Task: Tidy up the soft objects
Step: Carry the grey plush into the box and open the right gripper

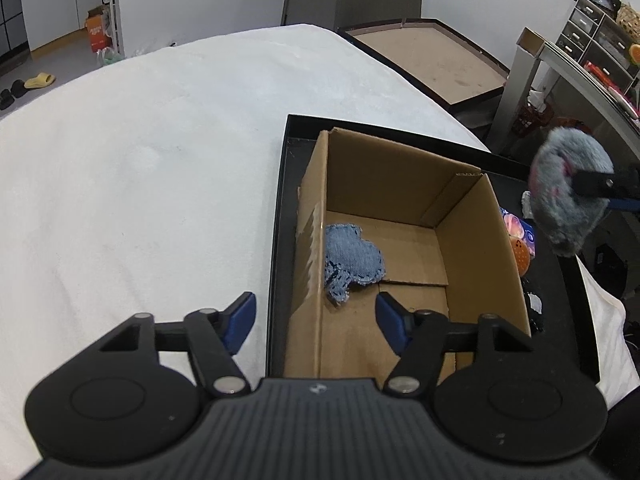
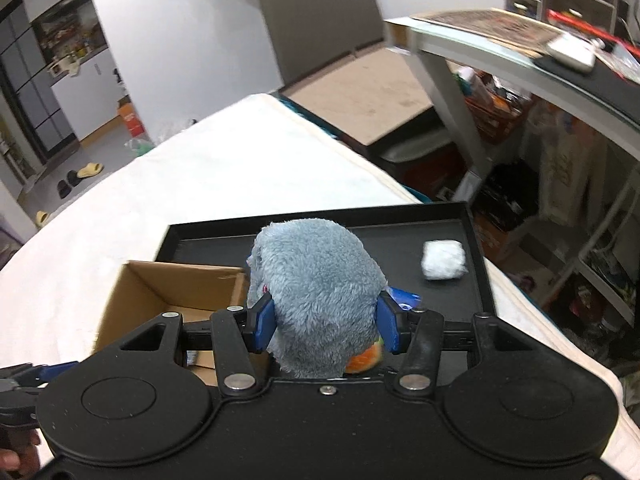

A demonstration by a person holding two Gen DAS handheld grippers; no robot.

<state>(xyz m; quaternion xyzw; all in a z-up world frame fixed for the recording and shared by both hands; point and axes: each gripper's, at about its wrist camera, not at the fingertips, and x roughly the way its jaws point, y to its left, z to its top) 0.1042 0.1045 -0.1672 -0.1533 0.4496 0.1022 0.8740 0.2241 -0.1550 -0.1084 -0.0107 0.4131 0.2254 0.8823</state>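
An open cardboard box (image 1: 404,216) stands in a black tray (image 1: 280,216) on a white-covered table. A blue knitted cloth (image 1: 352,260) lies on the box floor. My left gripper (image 1: 316,322) is open and empty above the box's near left wall. My right gripper (image 2: 326,324) is shut on a grey-blue plush toy (image 2: 320,280), held above the tray to the right of the box (image 2: 160,292). The plush (image 1: 568,200) and the right gripper's fingers (image 1: 596,184) also show at the right of the left wrist view.
A white fluffy pad (image 2: 443,260) lies at the far right of the tray (image 2: 476,264). An orange soft item (image 2: 362,360) lies under the plush; colourful small items (image 1: 520,240) lie right of the box. A desk (image 2: 520,52) and a shelf stand to the right.
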